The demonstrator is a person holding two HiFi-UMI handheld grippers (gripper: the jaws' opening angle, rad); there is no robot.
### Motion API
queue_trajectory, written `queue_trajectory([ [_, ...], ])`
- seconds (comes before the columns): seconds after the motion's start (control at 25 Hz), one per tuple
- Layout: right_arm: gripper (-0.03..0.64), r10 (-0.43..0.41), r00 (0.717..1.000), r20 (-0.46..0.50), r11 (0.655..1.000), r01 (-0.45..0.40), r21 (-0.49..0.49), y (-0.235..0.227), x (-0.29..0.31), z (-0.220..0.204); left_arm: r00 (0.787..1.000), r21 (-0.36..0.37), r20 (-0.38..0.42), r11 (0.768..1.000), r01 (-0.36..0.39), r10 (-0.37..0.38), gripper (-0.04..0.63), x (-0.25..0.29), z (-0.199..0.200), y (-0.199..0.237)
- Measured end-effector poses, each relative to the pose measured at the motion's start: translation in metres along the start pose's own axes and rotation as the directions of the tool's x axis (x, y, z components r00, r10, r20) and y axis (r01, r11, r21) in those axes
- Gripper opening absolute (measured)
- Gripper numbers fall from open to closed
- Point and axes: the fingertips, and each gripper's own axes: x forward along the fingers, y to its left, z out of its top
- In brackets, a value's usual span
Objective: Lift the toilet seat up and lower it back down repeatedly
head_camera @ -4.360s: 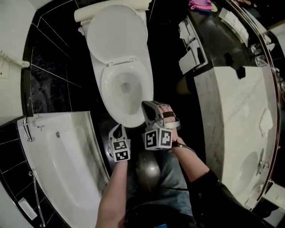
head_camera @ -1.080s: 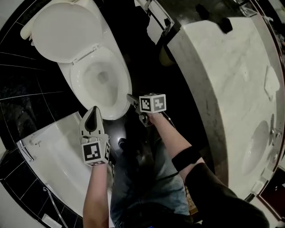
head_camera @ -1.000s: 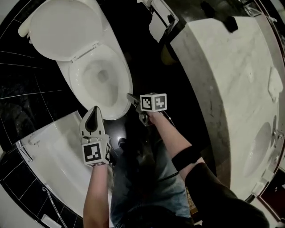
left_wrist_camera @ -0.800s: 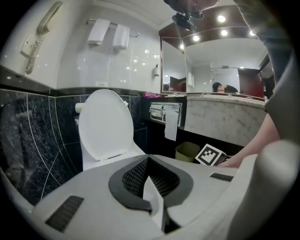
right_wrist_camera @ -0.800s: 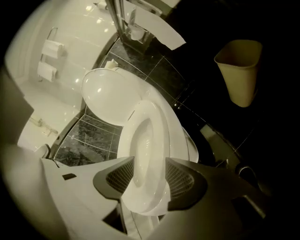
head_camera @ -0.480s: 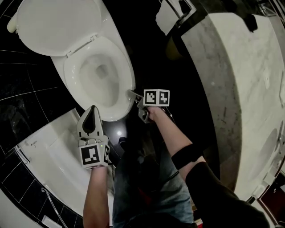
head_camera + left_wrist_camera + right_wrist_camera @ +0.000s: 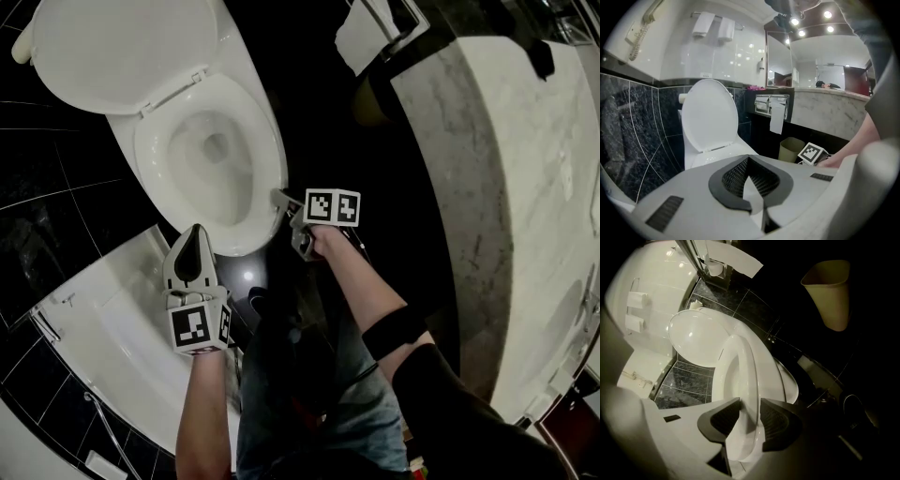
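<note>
The jaws of the right gripper (image 7: 749, 404) have just been closing and pinch the front rim of the lowered toilet seat (image 7: 740, 357) between them, a sound hold on stiff, slick, likely light plastic; the left gripper (image 7: 748, 159) has its jaws pressed together, empty.

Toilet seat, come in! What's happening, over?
Right gripper jaws just closed onto white oval plastic toilet seat, front edge. Left gripper shut, empty. Seat down, white lid up. Nothing blocking.
</note>
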Motion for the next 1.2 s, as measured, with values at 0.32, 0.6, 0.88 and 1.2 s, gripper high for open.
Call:
queue_trajectory([
  [0.32, 0.124, -0.013, 1.000, -0.001, 0.999, 0.013, 0.042, 0.001, -0.001, 0.000, 1.000, -0.017, -0.016, 1.000, -0.017, 0.016, -0.013, -0.004, -0.002, 0.004],
  [0.6, 0.120, 0.001, 1.000, -0.014, 0.999, 0.000, 0.042, 0.015, -0.011, 0.004, 0.999, -0.035, -0.018, 0.999, -0.028, 0.028, -0.012, -0.007, 0.005, 0.008],
  [0.88, 0.113, 0.006, 0.999, -0.032, 0.999, -0.004, 0.053, 0.054, -0.039, 0.014, 0.999, -0.044, -0.012, 0.998, -0.041, 0.041, -0.013, -0.022, 0.033, 0.007],
  [1.2, 0.110, -0.005, 0.998, -0.059, 0.999, 0.008, 0.052, 0.102, -0.067, 0.033, 0.975, -0.137, -0.136, 0.971, -0.195, 0.177, -0.014, -0.076, -0.020, 0.045],
])
